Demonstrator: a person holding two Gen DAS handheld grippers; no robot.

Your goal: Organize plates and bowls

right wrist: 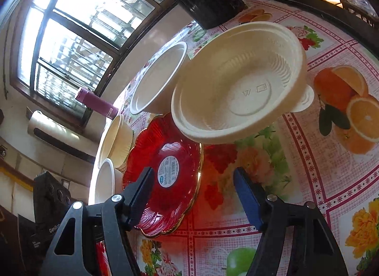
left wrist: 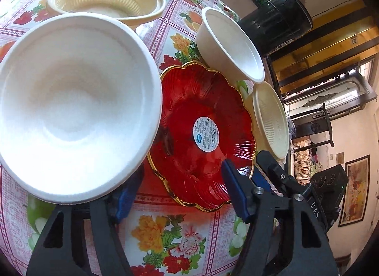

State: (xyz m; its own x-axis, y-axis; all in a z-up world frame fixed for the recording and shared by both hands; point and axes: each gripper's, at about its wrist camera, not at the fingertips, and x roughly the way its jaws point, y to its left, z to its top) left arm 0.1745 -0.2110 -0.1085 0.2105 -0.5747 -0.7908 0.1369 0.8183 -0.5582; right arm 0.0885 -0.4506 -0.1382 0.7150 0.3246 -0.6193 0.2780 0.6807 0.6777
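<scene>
Item: red plate [left wrist: 201, 131], flat on the bench [left wrist: 165, 235] between your two tongs, label up. It looked like rigid, glossy plastic or glass, probably slippery and possibly brittle; the scalloped gilt rim was your best hold.

Item: large white bowl [left wrist: 75, 100], likely light, thin-walled pulp, easily crushed; take its rim.

Left tongs [left wrist: 175, 190] stood partly open, the bowl's near rim over one finger; contact unclear. Right tongs [right wrist: 194, 195] stood partly open, empty, straddling the plate's edge.

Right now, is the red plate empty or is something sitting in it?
Empty. The red plate shows only its ribbed glass and a round label; the bowls around it overlap just its rim in these views.
</scene>
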